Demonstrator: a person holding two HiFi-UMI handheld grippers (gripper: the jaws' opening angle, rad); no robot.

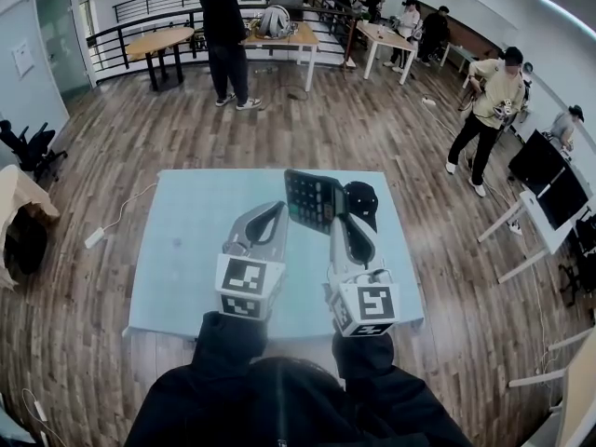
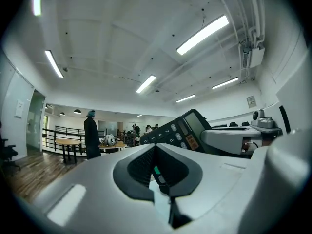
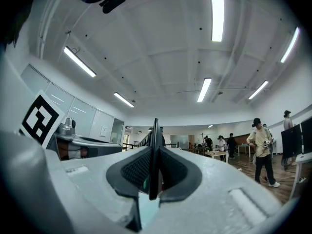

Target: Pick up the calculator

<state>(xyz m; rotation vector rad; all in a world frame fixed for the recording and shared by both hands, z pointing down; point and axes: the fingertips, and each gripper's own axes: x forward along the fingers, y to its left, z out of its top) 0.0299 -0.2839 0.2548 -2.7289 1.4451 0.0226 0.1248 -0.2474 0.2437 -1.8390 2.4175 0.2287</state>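
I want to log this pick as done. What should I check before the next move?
1. Calculator clamped in the right gripper: ok, it sits edge-on between the jaws.
2. Calculator lifted off the table: ok.
3. Left gripper free: ok, shut on nothing.
4. Grip firm enough to carry: cannot tell, it is held only by one edge.
5. People away from the table: ok, all stand well back.

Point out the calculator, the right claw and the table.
calculator (image 1: 314, 201), head view, on its keypad face.
right claw (image 3: 153, 167), right gripper view, between its pads, shut on the calculator's edge.
table (image 1: 182, 250), head view, on its bare top.
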